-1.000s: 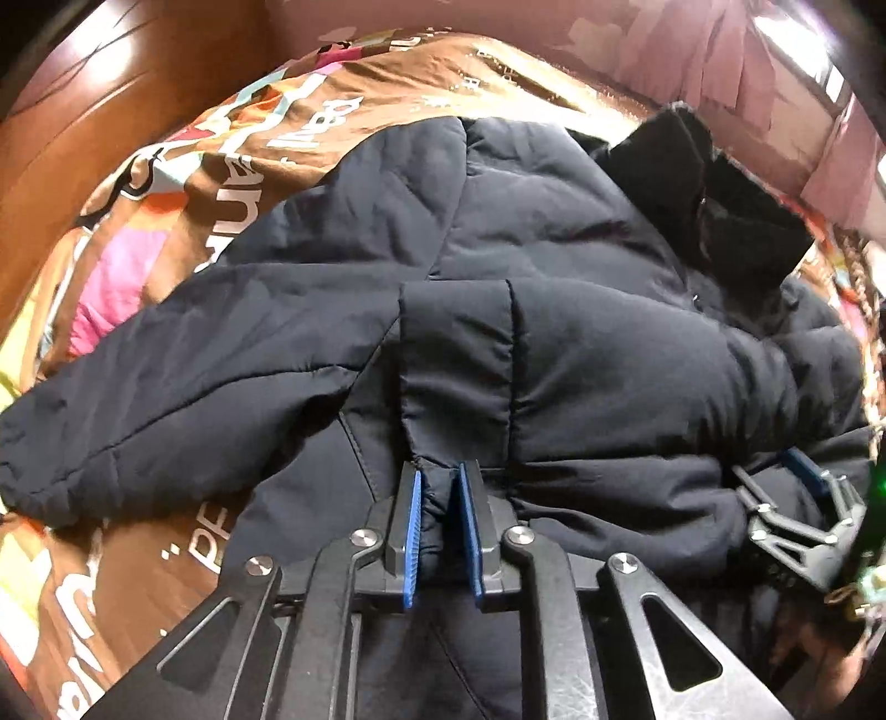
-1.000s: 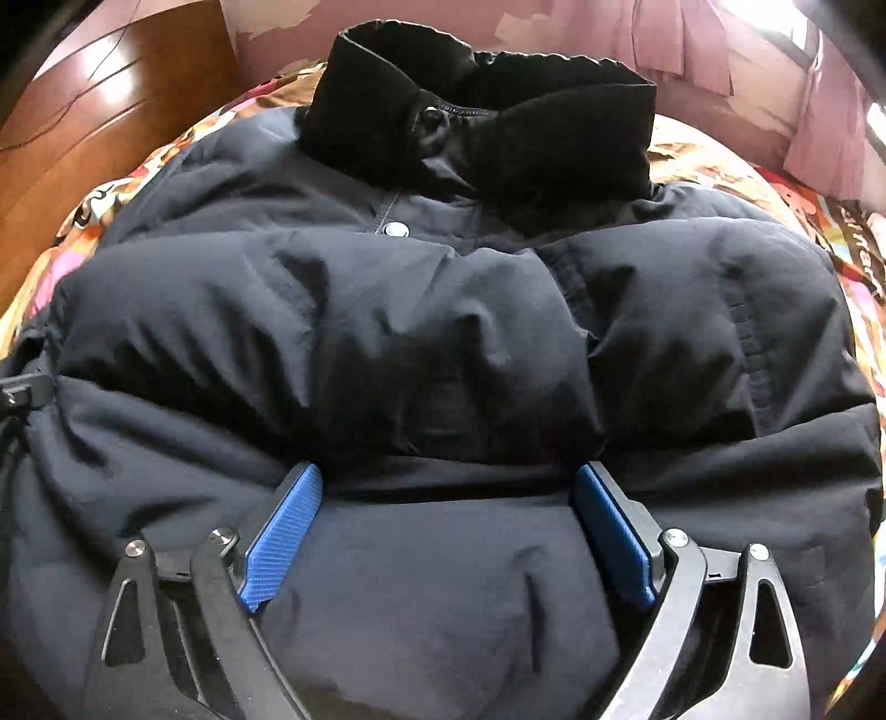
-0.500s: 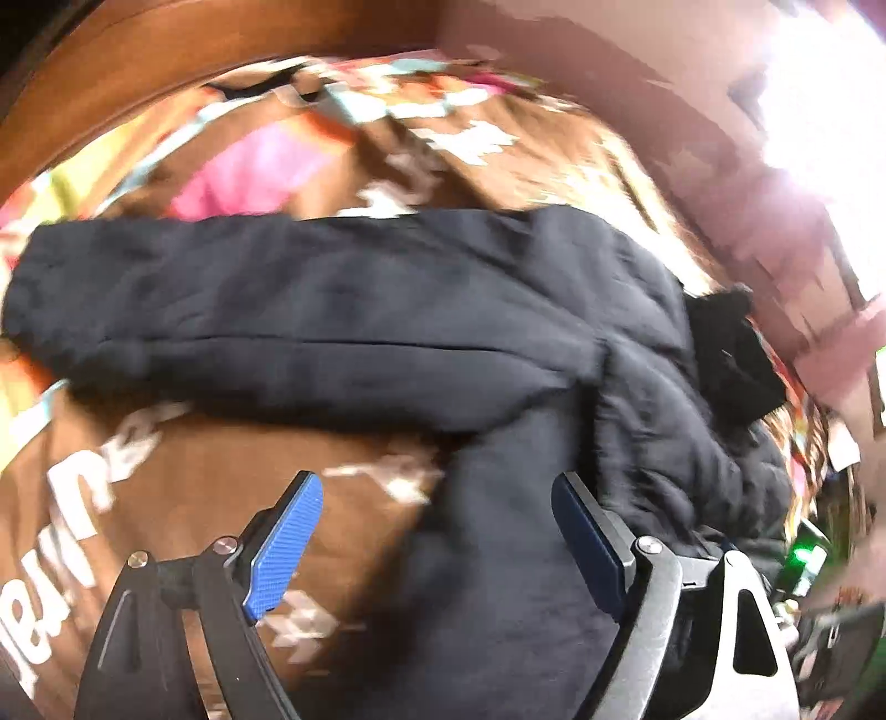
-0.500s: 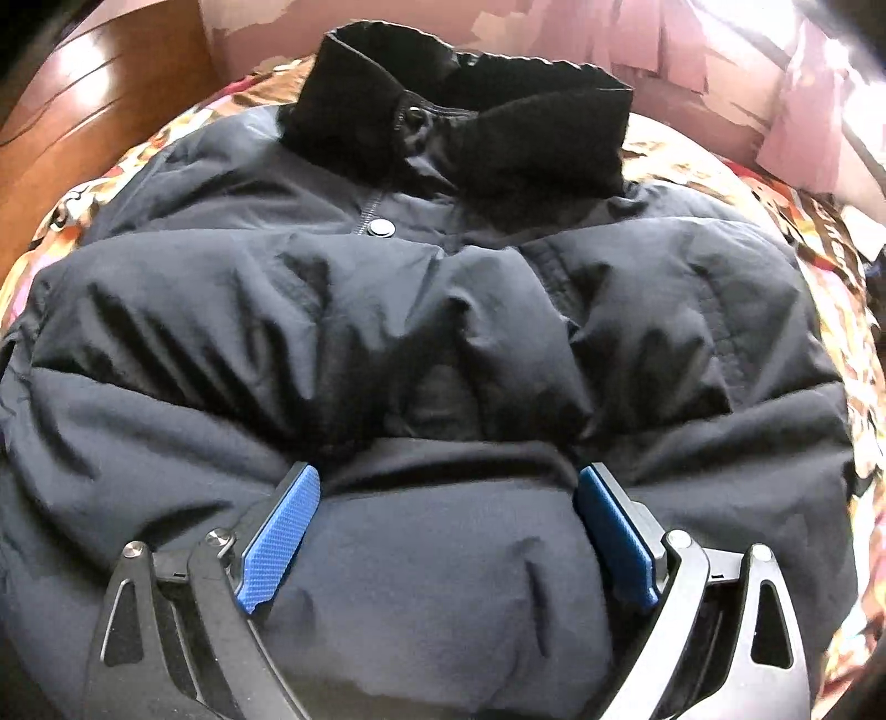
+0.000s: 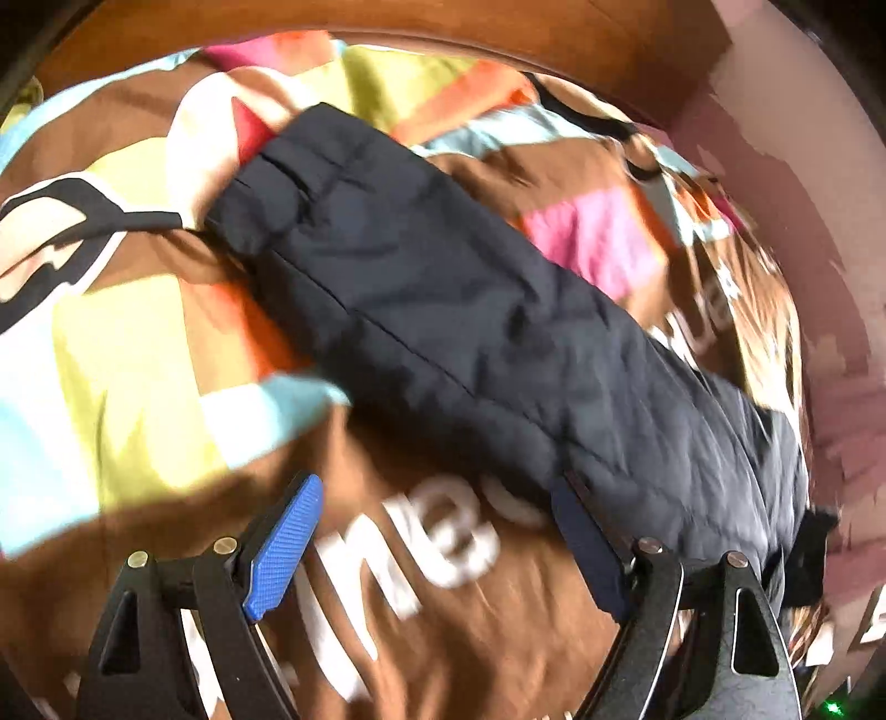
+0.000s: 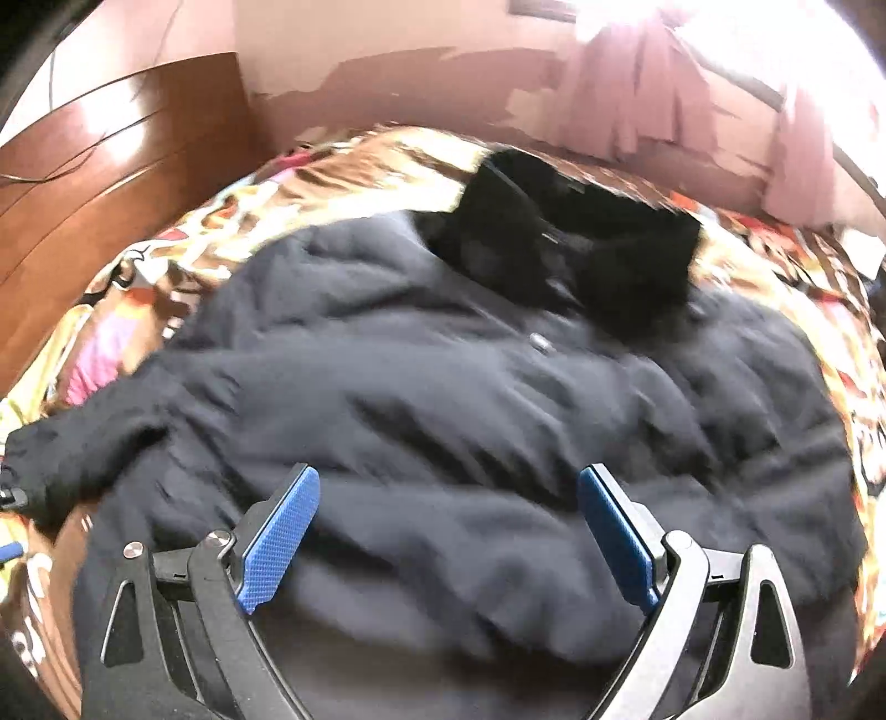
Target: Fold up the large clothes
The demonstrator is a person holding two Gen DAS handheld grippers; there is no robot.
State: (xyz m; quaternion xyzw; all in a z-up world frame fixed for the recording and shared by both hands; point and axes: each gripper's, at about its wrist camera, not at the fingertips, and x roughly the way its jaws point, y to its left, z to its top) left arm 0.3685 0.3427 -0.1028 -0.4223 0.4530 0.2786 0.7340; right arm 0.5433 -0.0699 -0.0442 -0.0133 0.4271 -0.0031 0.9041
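L gripper: jaws wide apart, nothing between them, only the bedspread shows in the gap. Its right pad sits just beside the lower edge of the jacket sleeve; can't tell if it touches. R gripper: jaws also spread wide, hovering over the jacket body, pads not pinching any cloth.

Jacket lies front-up on the bedspread, black collar at the far end toward the pink wall, one snap visible below it. The sleeve runs out sideways over the bedspread, cuff end pointing at the wooden headboard; seen from the R cam it trails off to the left edge.

Handling, as a guess: puffy quilted shell, soft, bulky, light for its size, prob. a bit slick. It'll spring back and slide, so a shallow pinch may slip. Best hold looks like the cuff or a seam ridge on the sleeve, where the cloth is firmer, then carry it across the chest. A pinch mid-panel would mostly grab air and padding.

Vs a sec ago: L gripper was clamped on a fold of the jacket near mid-body; now released and swung out over the sleeve, view rolled. R gripper was low on the front panel, jaws already wide; now lifted back, more of the jacket and wall in view.
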